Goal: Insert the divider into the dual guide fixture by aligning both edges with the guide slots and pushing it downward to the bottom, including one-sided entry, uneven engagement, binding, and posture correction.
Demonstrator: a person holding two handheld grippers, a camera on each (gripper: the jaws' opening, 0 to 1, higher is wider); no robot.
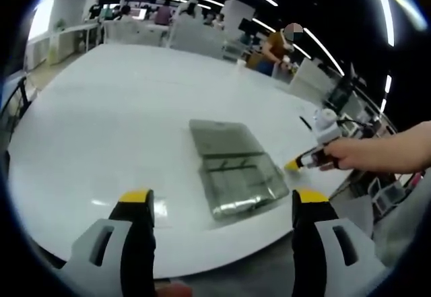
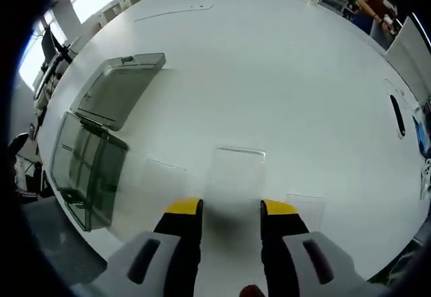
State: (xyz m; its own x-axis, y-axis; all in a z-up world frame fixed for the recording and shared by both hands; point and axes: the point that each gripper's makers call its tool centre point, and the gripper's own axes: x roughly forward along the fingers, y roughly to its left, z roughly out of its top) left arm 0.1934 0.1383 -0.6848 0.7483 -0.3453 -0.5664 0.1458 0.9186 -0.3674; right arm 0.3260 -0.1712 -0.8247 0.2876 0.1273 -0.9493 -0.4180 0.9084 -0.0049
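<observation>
A large white worktop (image 2: 283, 61) is seen carrying everything. On it, in the right gripper view, a clear plastic box (image 2: 86, 169) with slotted walls is set near the worktop's edge, off to the left of the right hand-held gripper (image 2: 231, 208); a clear lid (image 2: 121, 88) lies just beyond it, apparently touching its far end. The same box (image 1: 236, 169) is seen in the left gripper view, lying ahead of the left hand-held gripper (image 1: 222, 199) and between the lines of its jaws, with its long axis running away and slightly to the left.

Several thin clear panels are laid flat on the worktop in front of the right hand-held gripper. The middle one, taken to be the divider (image 2: 236, 172), lies directly ahead between the jaws, its long axis pointing away from them. The right hand-held gripper is judged the nearer to it, so the pick-up would fall to that side; the box then lies to its left.

The right hand-held gripper is held moderately open, and nothing is gripped; its tips sit at the divider's near edge, though contact cannot be told. The left hand-held gripper is spread wide and holds nothing. In the left gripper view the other hand-held gripper is seen at the right, held in a person's hand (image 1: 367, 152).
</observation>
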